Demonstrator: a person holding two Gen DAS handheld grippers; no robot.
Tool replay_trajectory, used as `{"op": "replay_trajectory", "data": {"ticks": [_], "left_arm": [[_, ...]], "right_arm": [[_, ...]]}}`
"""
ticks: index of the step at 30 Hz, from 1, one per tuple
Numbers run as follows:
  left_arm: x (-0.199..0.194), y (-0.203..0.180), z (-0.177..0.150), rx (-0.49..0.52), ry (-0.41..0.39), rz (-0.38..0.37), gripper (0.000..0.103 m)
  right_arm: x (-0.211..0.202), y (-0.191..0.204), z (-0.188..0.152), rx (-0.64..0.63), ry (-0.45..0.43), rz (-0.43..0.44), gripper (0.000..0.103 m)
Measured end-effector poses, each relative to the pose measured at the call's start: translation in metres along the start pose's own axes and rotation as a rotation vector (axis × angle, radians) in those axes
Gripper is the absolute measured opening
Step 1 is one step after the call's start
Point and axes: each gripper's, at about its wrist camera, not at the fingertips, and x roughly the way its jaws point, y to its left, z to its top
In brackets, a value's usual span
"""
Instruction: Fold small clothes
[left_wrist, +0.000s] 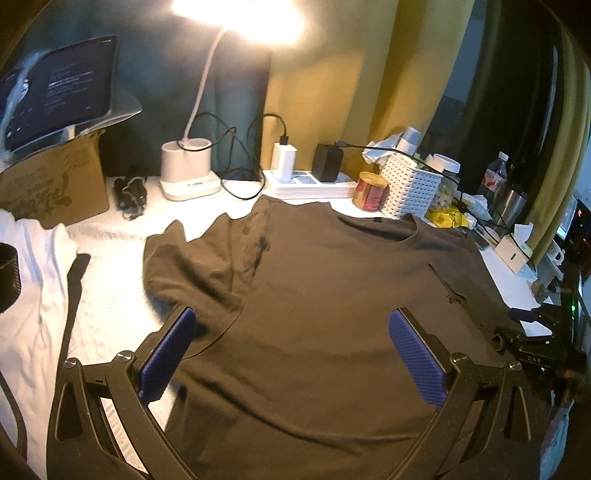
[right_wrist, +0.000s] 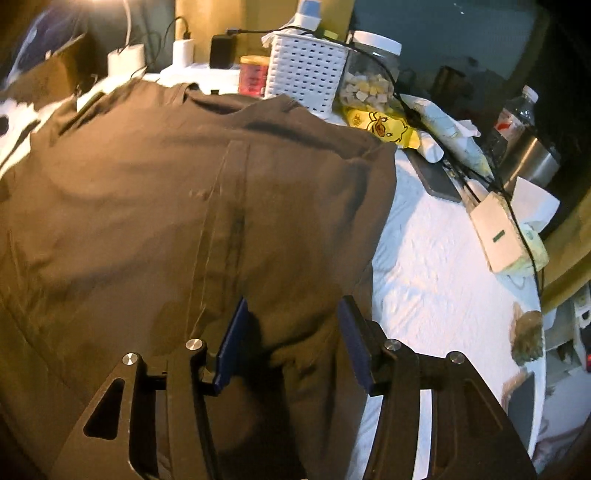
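Right wrist: clear jar holds pale chunks; both grippers spread, released.

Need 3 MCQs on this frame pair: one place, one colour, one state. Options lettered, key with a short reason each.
1. Where does the white slotted basket stand?
A. on the shirt's chest
B. past the shirt's collar end, beside the red-labelled jar
C. under the lamp base

2. What colour is the T-shirt?
A. brown
B. white
C. blue

3. How is the left claw?
A. shut on a sleeve
B. shut, empty
C. open over the shirt

Key:
1 B, the basket sits next to the jar beyond the collar.
2 A, the cloth is brown in both views.
3 C, its blue pads stand wide apart with flat cloth showing between them.
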Motion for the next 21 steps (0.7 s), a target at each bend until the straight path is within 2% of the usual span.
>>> {"op": "replay_trajectory", "data": {"ticks": [3, 7, 12, 15, 18, 20, 21], "left_arm": [[-0.003, 0.011, -0.003, -0.005, 0.000, 0.013, 0.102], [-0.007, 0.027, -0.004, 0.001, -0.005, 0.040, 0.102], [0.002, 0.053, 0.003, 0.016, 0.003, 0.068, 0.102], [0.011, 0.068, 0.010, 0.017, 0.015, 0.058, 0.102], [0.024, 0.081, 0.018, 0.036, 0.032, 0.057, 0.093], [0.037, 0.090, 0.025, 0.037, 0.060, 0.050, 0.081], [0.044, 0.094, 0.027, 0.043, 0.069, 0.048, 0.080]], "right_arm": [[-0.011, 0.000, 0.000, 0.022, -0.007, -0.022, 0.055], [-0.029, -0.006, 0.007, 0.091, -0.067, -0.058, 0.055], [-0.041, -0.003, 0.016, 0.161, -0.118, -0.054, 0.055], [-0.042, 0.002, 0.018, 0.190, -0.129, -0.045, 0.055], [-0.043, 0.004, 0.019, 0.215, -0.139, -0.036, 0.055], [-0.043, 0.005, 0.020, 0.236, -0.144, -0.032, 0.055], [-0.044, 0.005, 0.020, 0.243, -0.146, -0.030, 0.055]]}}
